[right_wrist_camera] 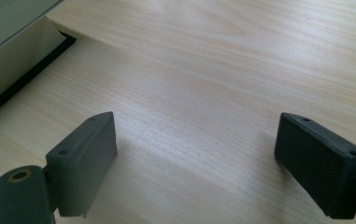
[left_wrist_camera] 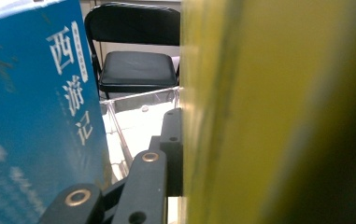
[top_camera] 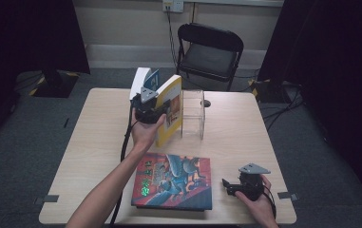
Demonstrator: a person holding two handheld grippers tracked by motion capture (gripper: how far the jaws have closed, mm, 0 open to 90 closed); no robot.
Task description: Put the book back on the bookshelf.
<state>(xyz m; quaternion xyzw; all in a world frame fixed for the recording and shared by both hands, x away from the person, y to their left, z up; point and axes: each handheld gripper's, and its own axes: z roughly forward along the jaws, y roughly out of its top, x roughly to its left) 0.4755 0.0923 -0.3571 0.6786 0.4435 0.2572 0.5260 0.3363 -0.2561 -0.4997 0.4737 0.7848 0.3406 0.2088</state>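
Note:
A yellow-covered book [top_camera: 171, 111] stands upright at the back middle of the table [top_camera: 98, 137], and my left gripper [top_camera: 158, 110] is shut on it. In the left gripper view one black finger [left_wrist_camera: 171, 140] lies against the yellow cover [left_wrist_camera: 259, 116], which hides the other finger. A blue book [left_wrist_camera: 35, 121] with white characters stands close on the other side of that finger; from above it shows as a white-and-blue book [top_camera: 143, 81]. A clear acrylic stand [top_camera: 193, 114] sits just right of the yellow book. My right gripper [top_camera: 231, 186] rests open at the front right, nothing between its fingers [right_wrist_camera: 84, 161].
A large colourful picture book [top_camera: 174, 181] lies flat at the front middle; its page edge [right_wrist_camera: 12, 60] shows left of the right gripper. A black folding chair [top_camera: 209, 50] stands behind the table. Bare wood lies at the left and right sides.

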